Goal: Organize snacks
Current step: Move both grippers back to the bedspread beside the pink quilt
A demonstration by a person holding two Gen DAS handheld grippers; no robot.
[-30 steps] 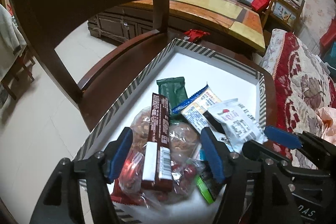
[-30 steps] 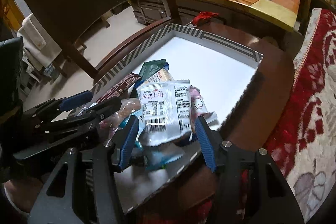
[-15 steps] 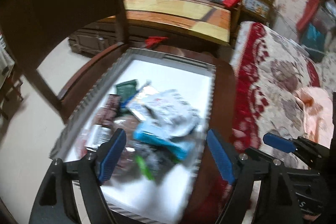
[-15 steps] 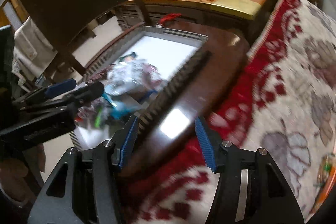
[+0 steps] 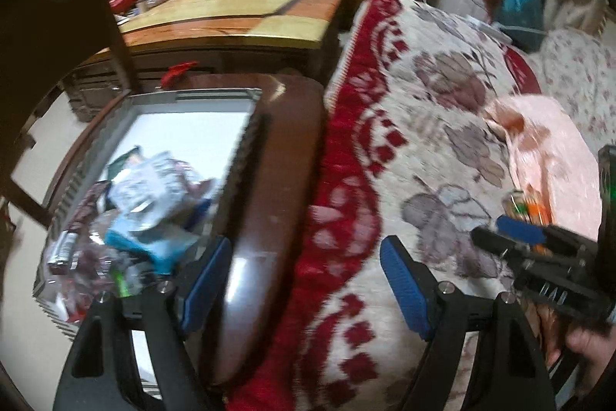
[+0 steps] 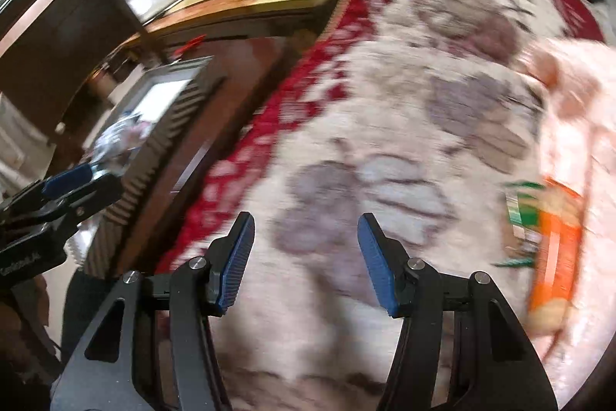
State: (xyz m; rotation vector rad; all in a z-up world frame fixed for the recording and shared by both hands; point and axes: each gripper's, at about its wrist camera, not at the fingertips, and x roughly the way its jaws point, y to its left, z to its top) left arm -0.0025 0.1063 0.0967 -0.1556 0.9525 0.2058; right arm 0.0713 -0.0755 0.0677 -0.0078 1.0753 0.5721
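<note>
A white tray with a striped rim [image 5: 192, 95] sits on a dark wooden chair seat [image 5: 277, 180] and holds a pile of snack packets [image 5: 146, 195]. My left gripper [image 5: 304, 268] is open and empty, over the seat's right edge and the blanket. My right gripper [image 6: 306, 257] is open and empty over the floral blanket [image 6: 404, 126]. An orange and green snack packet [image 6: 550, 241] lies on a pink cloth to the right of my right gripper; it also shows in the left wrist view [image 5: 529, 211]. The tray appears at the left of the right wrist view [image 6: 161, 99].
A red and cream floral blanket [image 5: 423, 141] covers the sofa right of the chair. A pink cloth [image 5: 550, 157] lies on it. The chair's dark backrest [image 5: 50, 7] rises at the left. A long wooden table [image 5: 238, 10] stands behind.
Both grippers have swung right, away from the tray and over the blanket. The white packet that sat between my right fingers lies on the pile. The orange packet has come into view.
</note>
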